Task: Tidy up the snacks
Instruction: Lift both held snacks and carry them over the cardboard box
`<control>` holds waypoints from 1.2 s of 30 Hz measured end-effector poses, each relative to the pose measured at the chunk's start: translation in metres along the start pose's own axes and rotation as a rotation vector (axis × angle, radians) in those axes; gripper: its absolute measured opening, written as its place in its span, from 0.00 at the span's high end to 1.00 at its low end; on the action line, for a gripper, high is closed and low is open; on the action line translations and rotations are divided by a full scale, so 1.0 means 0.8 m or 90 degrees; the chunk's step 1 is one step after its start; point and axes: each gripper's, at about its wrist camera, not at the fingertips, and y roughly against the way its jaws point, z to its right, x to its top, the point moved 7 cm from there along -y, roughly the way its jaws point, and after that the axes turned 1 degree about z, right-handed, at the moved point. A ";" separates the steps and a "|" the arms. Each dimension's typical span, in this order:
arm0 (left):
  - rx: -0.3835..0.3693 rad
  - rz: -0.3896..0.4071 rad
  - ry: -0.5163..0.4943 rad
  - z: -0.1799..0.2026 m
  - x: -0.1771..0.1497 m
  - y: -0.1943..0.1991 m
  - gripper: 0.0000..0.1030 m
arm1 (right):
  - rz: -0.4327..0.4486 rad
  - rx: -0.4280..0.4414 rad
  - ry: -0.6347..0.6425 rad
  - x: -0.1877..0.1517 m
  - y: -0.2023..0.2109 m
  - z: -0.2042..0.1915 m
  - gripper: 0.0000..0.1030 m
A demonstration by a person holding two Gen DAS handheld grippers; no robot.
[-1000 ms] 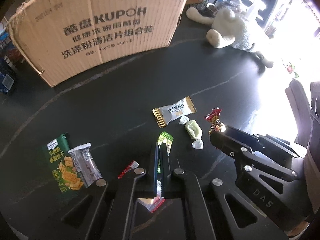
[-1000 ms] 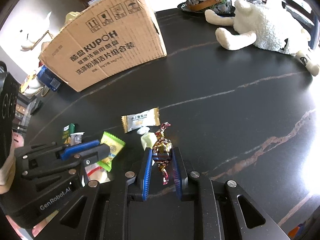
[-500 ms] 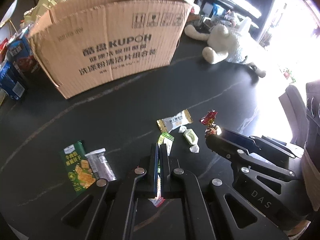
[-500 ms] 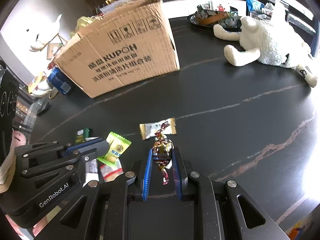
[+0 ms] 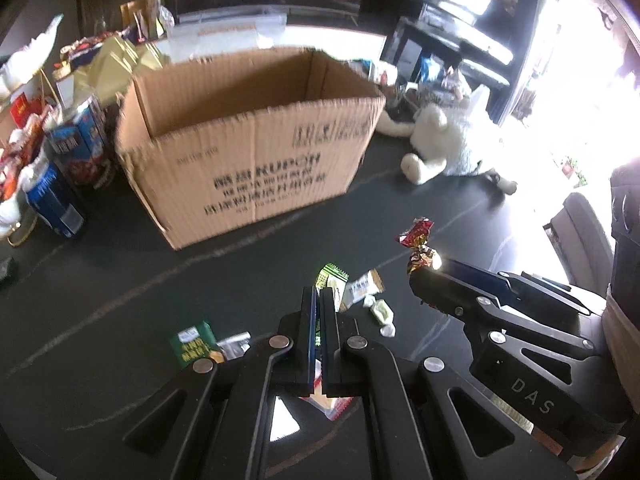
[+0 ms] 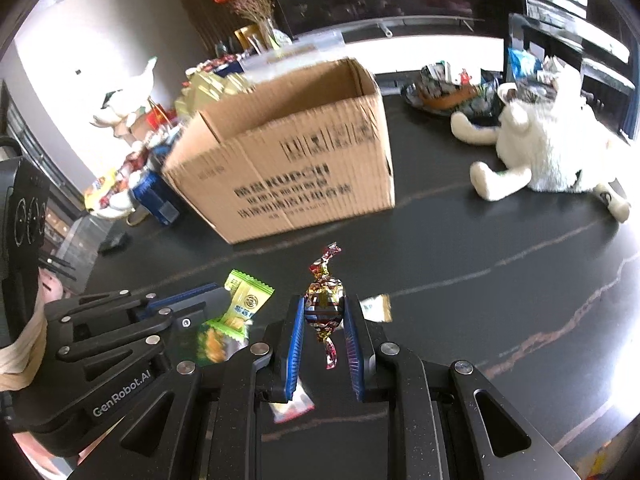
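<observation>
each claw is clamped on a snack: the left claw (image 5: 318, 300) pinches a green packet (image 6: 244, 300), the right claw (image 6: 323, 312) a foil candy (image 6: 323, 302), both clear of the worktop (image 6: 460, 248), likely bound for the open box (image 6: 288, 152) ahead.

Hard daylight floods in from the right, bleaching what may be a window (image 5: 592, 60) — ahead stand a pale wall (image 6: 80, 60) and dark shelving (image 6: 560, 8), over a black veined table (image 6: 520, 280).

two downward wrist views, shared box (image 5: 248, 148)

Motion blurs the cardboard box (image 5: 256, 160) print; its floor is hidden.
</observation>
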 end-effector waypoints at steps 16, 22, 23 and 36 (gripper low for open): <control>0.010 0.091 0.002 -0.022 0.071 0.072 0.97 | 0.078 0.033 0.022 0.078 0.036 -0.052 0.79; 0.025 0.118 0.000 -0.034 0.103 0.091 0.97 | 0.095 0.038 0.032 0.113 0.039 -0.064 0.79; 0.028 0.121 0.000 -0.035 0.107 0.092 0.97 | 0.096 0.039 0.032 0.118 0.039 -0.066 0.79; 0.046 0.132 0.012 -0.073 0.162 0.073 0.97 | 0.094 0.044 0.046 0.178 0.001 -0.077 0.79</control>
